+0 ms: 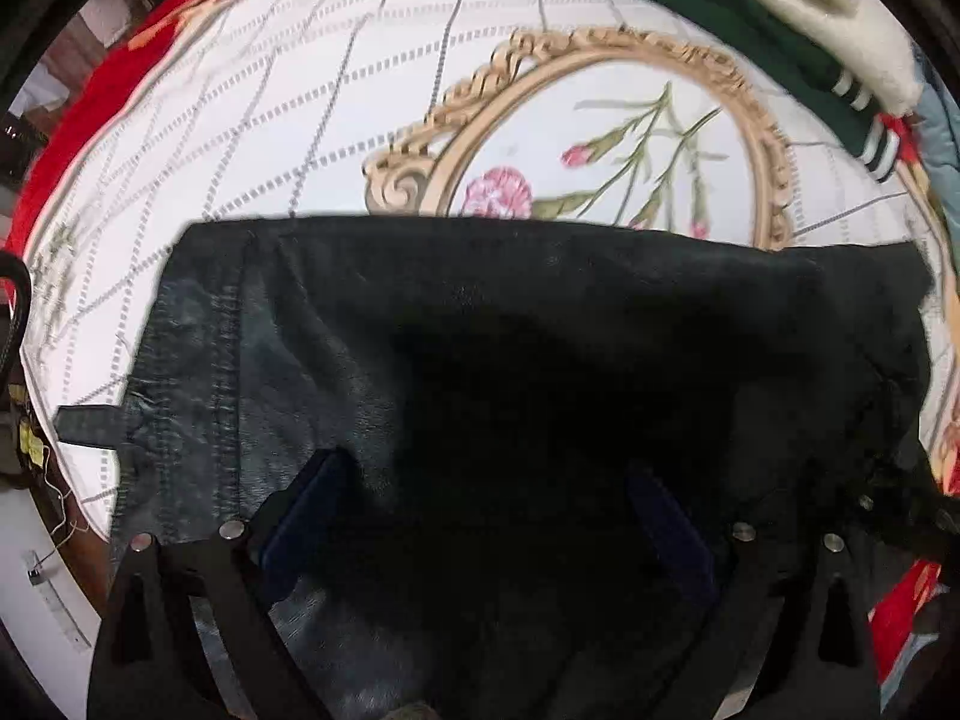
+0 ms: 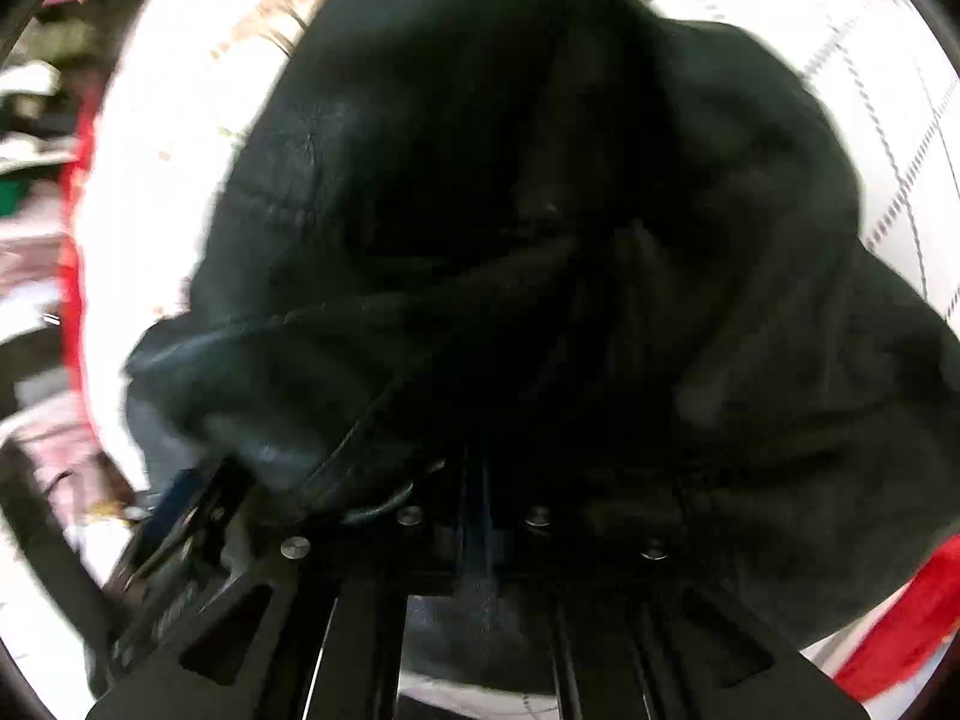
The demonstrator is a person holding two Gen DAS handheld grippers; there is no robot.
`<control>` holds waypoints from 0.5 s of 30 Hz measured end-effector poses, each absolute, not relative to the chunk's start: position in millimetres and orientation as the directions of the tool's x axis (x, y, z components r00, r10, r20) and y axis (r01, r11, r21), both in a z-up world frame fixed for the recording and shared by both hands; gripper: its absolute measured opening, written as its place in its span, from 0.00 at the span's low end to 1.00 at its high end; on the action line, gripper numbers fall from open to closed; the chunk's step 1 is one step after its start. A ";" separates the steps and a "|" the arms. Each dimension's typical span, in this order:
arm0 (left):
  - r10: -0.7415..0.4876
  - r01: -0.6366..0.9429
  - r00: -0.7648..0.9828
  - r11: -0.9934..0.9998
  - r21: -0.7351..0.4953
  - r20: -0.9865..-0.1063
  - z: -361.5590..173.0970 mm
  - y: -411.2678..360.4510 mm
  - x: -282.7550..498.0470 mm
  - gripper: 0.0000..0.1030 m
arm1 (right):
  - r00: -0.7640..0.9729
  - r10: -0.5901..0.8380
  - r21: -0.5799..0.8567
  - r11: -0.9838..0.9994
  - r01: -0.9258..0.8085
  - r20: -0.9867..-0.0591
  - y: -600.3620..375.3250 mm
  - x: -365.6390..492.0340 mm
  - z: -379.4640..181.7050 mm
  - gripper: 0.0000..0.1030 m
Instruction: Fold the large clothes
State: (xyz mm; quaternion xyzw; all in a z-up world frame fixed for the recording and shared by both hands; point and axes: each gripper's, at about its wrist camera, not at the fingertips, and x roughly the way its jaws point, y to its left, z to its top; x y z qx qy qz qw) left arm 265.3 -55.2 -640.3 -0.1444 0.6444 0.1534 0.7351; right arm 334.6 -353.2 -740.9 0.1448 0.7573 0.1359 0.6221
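My left hand-held gripper (image 1: pixel 480 534) points straight down over the dark garment (image 1: pixel 510 360), its blue fingers (image 1: pixel 300 516) spread wide apart with nothing pressed between them. The garment lies on the bed's white sheet (image 1: pixel 270 108), its far edge straight and crossing a printed gold oval frame with pink flowers (image 1: pixel 600 138). A faded blue-grey panel with a stitched seam shows along its left side. My right hand-held gripper (image 2: pixel 477 480) is squeezed shut on a bunched fold of the same dark garment (image 2: pixel 510 210), which heaps up in front of that camera. A green garment (image 1: pixel 750 42) lies at the bed's far right corner, a red blanket (image 1: pixel 90 102) along its left edge.
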 end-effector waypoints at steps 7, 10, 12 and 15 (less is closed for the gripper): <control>0.068 -0.348 0.158 0.937 0.009 -0.985 -631.1 -80.5 270.6 0.96 | 0.113 0.459 0.469 0.823 0.321 -0.881 -486.2 261.2 -686.6 0.78; 0.087 -0.342 0.123 0.939 0.040 -0.989 -656.7 -80.1 283.9 1.00 | 0.112 0.452 0.450 0.769 0.453 -0.885 -531.6 243.8 -717.2 0.78; 0.048 -0.363 0.122 0.932 0.000 -0.991 -663.9 -74.0 287.7 1.00 | 0.165 0.514 0.524 0.704 0.480 -0.842 -546.7 238.5 -743.9 0.76; 0.036 -0.338 0.140 0.941 -0.013 -0.990 -663.1 -71.1 286.4 1.00 | 0.278 0.607 0.660 0.604 0.447 -0.744 -539.5 252.4 -770.1 0.77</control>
